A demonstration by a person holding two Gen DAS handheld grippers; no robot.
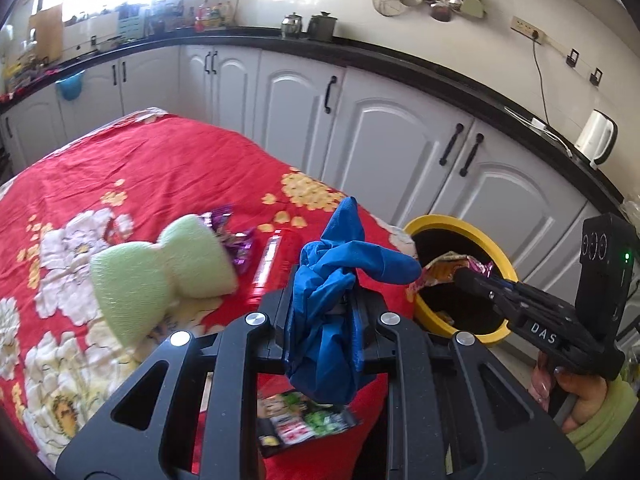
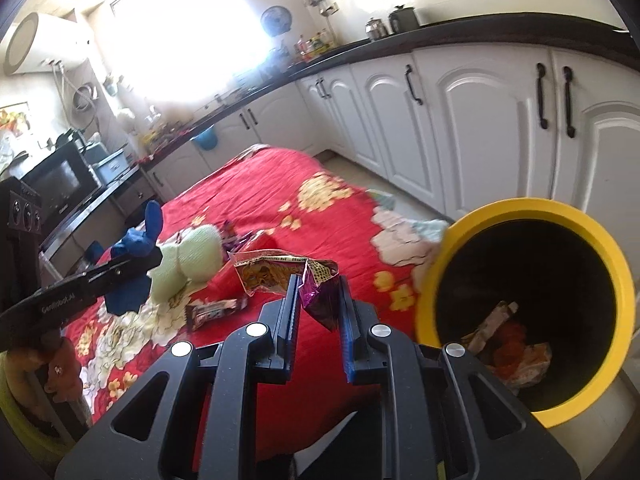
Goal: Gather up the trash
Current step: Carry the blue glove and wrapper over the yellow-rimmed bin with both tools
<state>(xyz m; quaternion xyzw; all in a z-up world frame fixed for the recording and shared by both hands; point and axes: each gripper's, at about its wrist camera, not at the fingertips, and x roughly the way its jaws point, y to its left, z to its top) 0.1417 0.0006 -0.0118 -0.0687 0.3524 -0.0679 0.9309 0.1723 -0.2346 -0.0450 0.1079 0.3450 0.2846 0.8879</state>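
Observation:
My left gripper (image 1: 325, 300) is shut on a crumpled blue glove (image 1: 332, 280) and holds it above the red flowered tablecloth (image 1: 160, 168); it also shows in the right wrist view (image 2: 132, 276). My right gripper (image 2: 318, 292) is shut on a shiny snack wrapper (image 2: 288, 276), purple and orange, held beside the yellow-rimmed black bin (image 2: 452, 248). In the left wrist view the wrapper (image 1: 448, 268) hangs over the bin's mouth (image 1: 452, 222). The bin holds several pieces of trash (image 2: 508, 340).
On the cloth lie a green bow-shaped cushion (image 1: 160, 276), purple wrappers (image 1: 232, 236), a red bar wrapper (image 1: 268, 264) and a printed packet (image 1: 304, 424). A brown bar wrapper (image 2: 216, 312) lies near the cushion. White cabinets (image 1: 380, 140) stand behind the bin.

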